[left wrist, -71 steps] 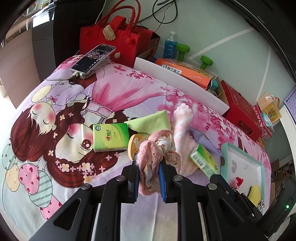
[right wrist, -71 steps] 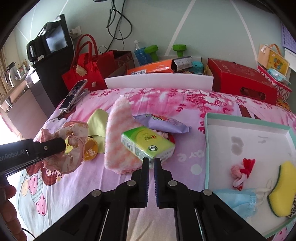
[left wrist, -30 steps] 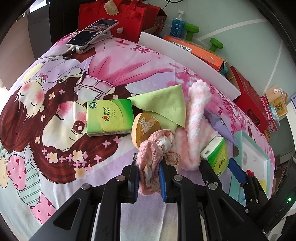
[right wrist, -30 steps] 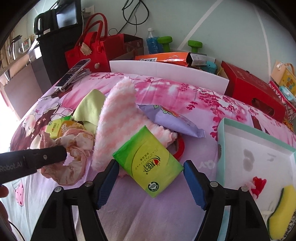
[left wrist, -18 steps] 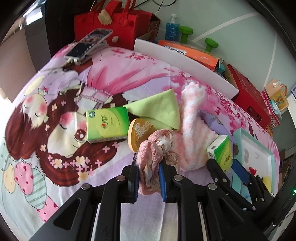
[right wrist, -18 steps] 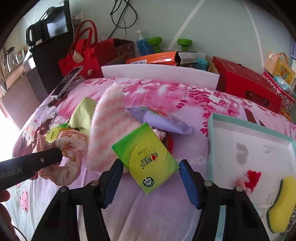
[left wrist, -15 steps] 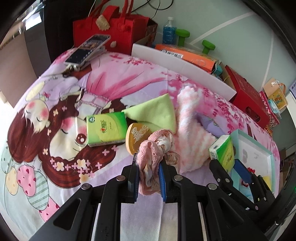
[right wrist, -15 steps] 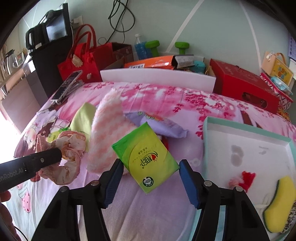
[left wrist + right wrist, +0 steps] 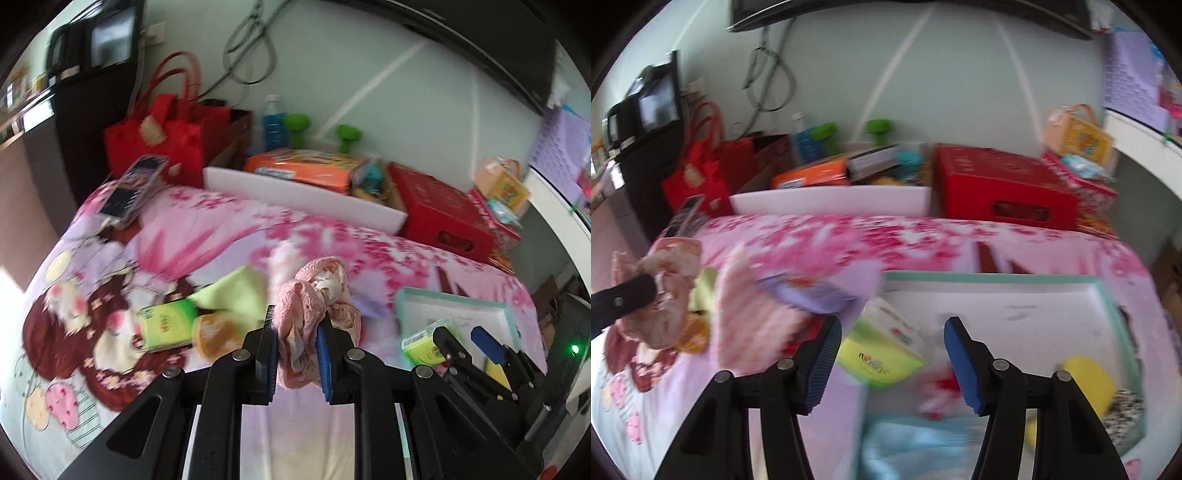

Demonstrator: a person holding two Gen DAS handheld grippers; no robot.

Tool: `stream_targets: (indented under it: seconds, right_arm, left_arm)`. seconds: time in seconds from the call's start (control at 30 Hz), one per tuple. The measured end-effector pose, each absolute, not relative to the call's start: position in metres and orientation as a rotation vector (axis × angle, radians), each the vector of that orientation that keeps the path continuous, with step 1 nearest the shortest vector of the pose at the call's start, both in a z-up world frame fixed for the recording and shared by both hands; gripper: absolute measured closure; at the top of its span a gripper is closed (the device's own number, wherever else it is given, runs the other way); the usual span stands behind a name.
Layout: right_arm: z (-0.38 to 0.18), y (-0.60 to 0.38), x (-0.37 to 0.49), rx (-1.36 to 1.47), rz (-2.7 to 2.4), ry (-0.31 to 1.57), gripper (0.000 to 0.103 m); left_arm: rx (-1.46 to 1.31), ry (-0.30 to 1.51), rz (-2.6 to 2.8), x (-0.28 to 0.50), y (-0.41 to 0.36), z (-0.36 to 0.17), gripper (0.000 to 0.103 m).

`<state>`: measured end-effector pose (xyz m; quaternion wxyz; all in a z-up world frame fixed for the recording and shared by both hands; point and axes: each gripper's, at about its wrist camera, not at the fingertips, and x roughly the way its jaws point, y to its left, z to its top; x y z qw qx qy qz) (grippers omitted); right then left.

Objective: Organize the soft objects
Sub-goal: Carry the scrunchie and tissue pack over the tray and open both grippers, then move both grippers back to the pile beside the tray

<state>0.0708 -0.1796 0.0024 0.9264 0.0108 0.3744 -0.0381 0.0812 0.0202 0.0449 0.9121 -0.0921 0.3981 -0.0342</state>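
Right wrist view: ahead of the right gripper [image 9: 892, 343] lies the tray [image 9: 997, 277], and the tissue pack [image 9: 882, 350] sits between its spread jaws over the tray's near rim, apparently just let go there for sorting, though blur hides any contact. Left gripper [image 9: 297, 343] pinches the scrunchie [image 9: 314, 291] clear of the bed [image 9: 221, 229], likely tray-bound too.

Left gripper [image 9: 297, 341]: black angular plastic arms, round silver screws at the joints, ribbed blue pads [image 9: 324, 356] on the inner faces. Right gripper [image 9: 892, 349]: same black arms, silver screws, blue ribbed pads [image 9: 822, 363]
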Motion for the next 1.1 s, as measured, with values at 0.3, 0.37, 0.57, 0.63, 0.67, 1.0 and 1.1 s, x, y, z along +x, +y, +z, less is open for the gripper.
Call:
stream_targets:
  seconds: [0.3, 0.37, 0.57, 0.63, 0.67, 1.0, 1.1]
  right_arm:
    - [-0.008, -0.249, 0.067, 0.18, -0.184, 0.824, 0.056]
    - [-0.007, -0.256, 0.064, 0.198, -0.199, 0.822, 0.056]
    - [-0.007, -0.283, 0.053, 0.254, -0.29, 0.852, 0.056]
    - [-0.01, -0.292, 0.05, 0.286, -0.308, 0.865, 0.056]
    - [-0.011, -0.297, 0.049, 0.297, -0.318, 0.871, 0.056]
    - [-0.011, -0.32, 0.038, 0.324, -0.388, 0.884, 0.056]
    - [-0.011, -0.317, 0.04, 0.311, -0.383, 0.889, 0.055]
  left_arm:
    - [-0.09, 0.835, -0.245, 0.087, -0.053, 0.04, 0.084]
    - [-0.08, 0.839, -0.277, 0.089, -0.065, 0.037, 0.084]
    - [-0.033, 0.836, -0.374, 0.092, -0.106, 0.031, 0.084]
    - [-0.02, 0.84, -0.402, 0.093, -0.119, 0.028, 0.084]
    - [-0.014, 0.838, -0.424, 0.093, -0.126, 0.026, 0.084]
    - [-0.035, 0.884, -0.464, 0.095, -0.144, 0.011, 0.036]
    - [-0.052, 0.893, -0.435, 0.099, -0.133, 0.01, 0.028]
